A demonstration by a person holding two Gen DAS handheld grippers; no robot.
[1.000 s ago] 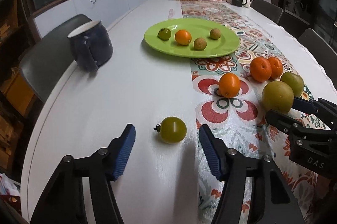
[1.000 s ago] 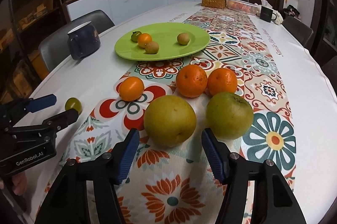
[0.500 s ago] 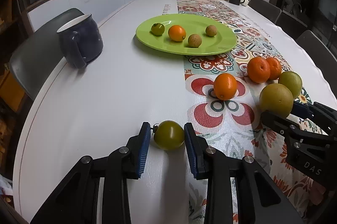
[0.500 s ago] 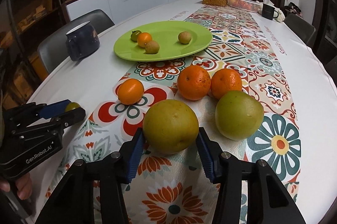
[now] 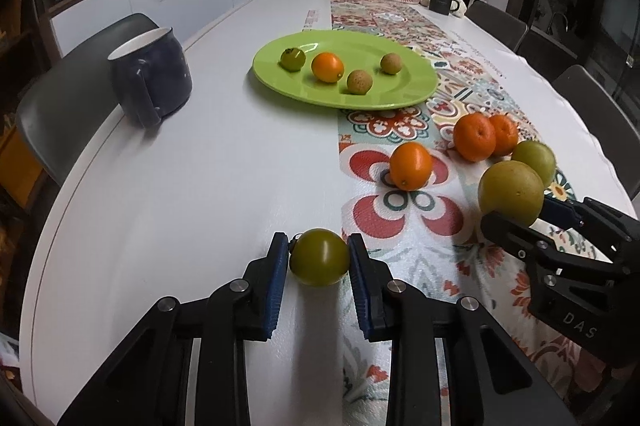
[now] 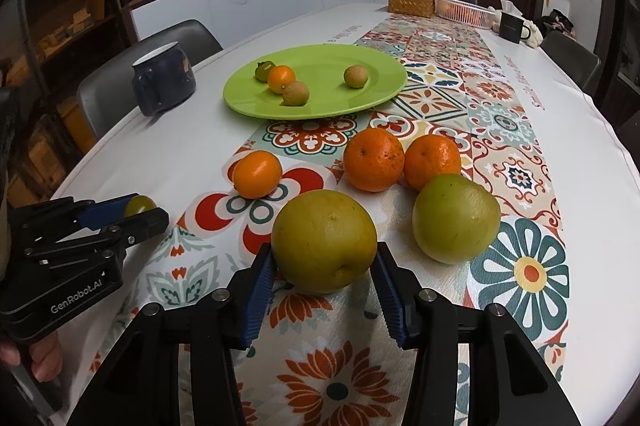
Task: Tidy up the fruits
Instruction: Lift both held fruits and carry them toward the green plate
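Fruits split between both grippers. Left wrist view: small round olive-green fruit [image 5: 319, 263] is clamped by the left gripper [image 5: 319, 268] near the table's [image 5: 180, 194] front edge; slip is judged possible, the skin being smooth.

Right wrist view: large yellow-green pear-like fruit [image 6: 324, 240] is gripped by the right gripper [image 6: 324, 278]; pad contact is partly hidden.

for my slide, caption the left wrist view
Left gripper jaws closed on a small green fruit before the green plate.
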